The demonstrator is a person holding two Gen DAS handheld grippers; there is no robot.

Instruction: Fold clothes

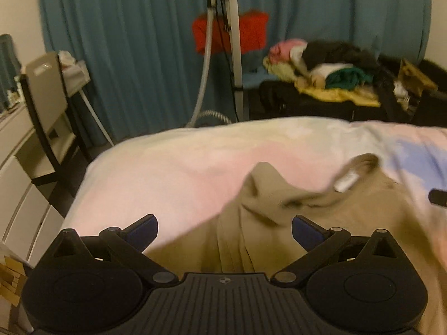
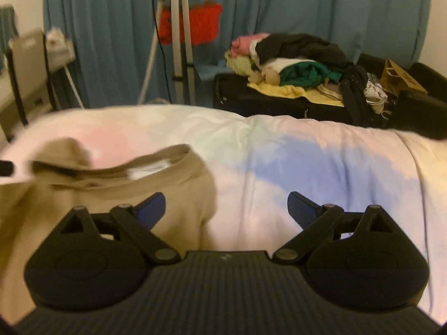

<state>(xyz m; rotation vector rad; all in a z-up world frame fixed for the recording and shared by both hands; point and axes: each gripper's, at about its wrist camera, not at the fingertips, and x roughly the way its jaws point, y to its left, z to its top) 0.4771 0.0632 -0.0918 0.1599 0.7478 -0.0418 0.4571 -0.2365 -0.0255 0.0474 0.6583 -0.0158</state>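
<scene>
— Left wrist view first: what do you have?

— I see my left gripper [image 1: 225, 230] with its jaws spread wide and nothing between the blue pads [image 1: 145, 230]. Under it lies the shirt [image 1: 279, 223], a tan one, crumpled on the bed [image 1: 167, 173]. Its collar [image 1: 360, 164] is raised, and a white label [image 1: 346, 181] shows inside it. The picture is blurred there, so I cannot tell if a pad touches the cloth.

— And the right side?

— My right gripper [image 2: 226, 209] is spread too and holds nothing. It is over the near right edge of the shirt [image 2: 117, 192]; the left pad [image 2: 152, 209] is above the tan cloth and the right pad [image 2: 300, 208] is above the bare cover with its pale pink and blue patches. The collar [image 2: 178, 153] points to the far edge of the bed.

— What is behind the bed?

— A blue curtain [image 2: 279, 14], a tripod [image 2: 181, 55] with something red [image 2: 201, 22] behind it, and a pile of clothes [image 2: 293, 61] on a black suitcase [image 2: 265, 103] near the far right corner. At the left stands a chair [image 1: 44, 106].

— Where is the shirt on the bed?

— Toward the near edge, between my two grippers, not folded yet.
</scene>
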